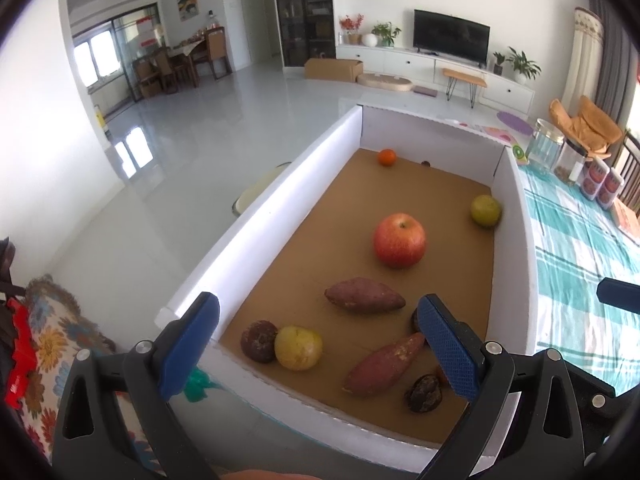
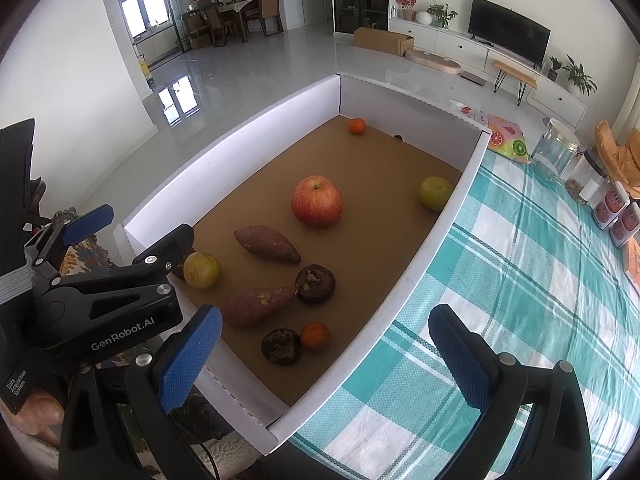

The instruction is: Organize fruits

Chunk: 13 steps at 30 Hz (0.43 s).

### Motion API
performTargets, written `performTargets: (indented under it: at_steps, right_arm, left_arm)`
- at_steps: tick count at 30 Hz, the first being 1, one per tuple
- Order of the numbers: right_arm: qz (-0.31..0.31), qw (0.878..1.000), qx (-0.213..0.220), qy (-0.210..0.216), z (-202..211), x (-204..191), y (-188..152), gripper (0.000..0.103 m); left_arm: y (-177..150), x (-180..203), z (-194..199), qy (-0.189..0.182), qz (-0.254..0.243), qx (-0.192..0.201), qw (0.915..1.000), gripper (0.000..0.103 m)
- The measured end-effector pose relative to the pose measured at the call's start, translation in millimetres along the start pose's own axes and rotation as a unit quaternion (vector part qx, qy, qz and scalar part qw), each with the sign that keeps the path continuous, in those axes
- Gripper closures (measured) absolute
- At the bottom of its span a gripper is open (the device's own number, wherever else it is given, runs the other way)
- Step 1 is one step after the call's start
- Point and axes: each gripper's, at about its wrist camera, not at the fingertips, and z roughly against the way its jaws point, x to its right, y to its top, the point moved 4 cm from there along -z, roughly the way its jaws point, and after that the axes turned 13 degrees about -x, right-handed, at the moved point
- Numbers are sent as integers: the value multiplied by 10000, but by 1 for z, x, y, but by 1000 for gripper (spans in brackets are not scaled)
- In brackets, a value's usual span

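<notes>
1. Living-room setting: glossy pale floor, dining area at the far left, television (image 1: 451, 38) on a white cabinet at the far right. A table with a teal checked cloth (image 2: 520, 280) carries a white-walled box (image 1: 256, 216) with a brown cardboard floor.
2. Left gripper (image 1: 318, 346): blue-padded fingers spread wide, empty, positioned over the near end of the box.
3. Near-left corner of the box: a dark wrinkled fruit (image 1: 259, 341) touches a yellow round fruit (image 1: 298, 347).
4. Near centre: two sweet potatoes, one (image 1: 364, 295) lying farther in, the other (image 1: 384, 365) lying diagonally closer to the near wall.
5. Near right: two more dark fruits (image 2: 315, 283) (image 2: 281, 346); a small orange (image 2: 315, 336) touches the nearer one.
6. Centre: a red apple (image 1: 399, 240) sits upright, apart from the rest.
7. Far end: a tangerine (image 1: 387, 157) near the back wall; a green-yellow fruit (image 1: 485, 210) beside the right wall.
8. Right gripper (image 2: 324, 358): fingers spread wide, empty, straddling the box's near-right corner.
9. Right of the box: glass jars (image 2: 554, 146) and printed tins (image 2: 614, 210) stand on the cloth.
</notes>
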Motion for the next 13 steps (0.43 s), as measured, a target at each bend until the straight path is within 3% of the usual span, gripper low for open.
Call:
performTargets:
  at_steps: [13]
  right_arm:
    - [8, 10000, -12, -20, -3, 0, 1, 1]
  left_arm:
    - [-2, 1, 1, -18, -52, 85, 9999, 3]
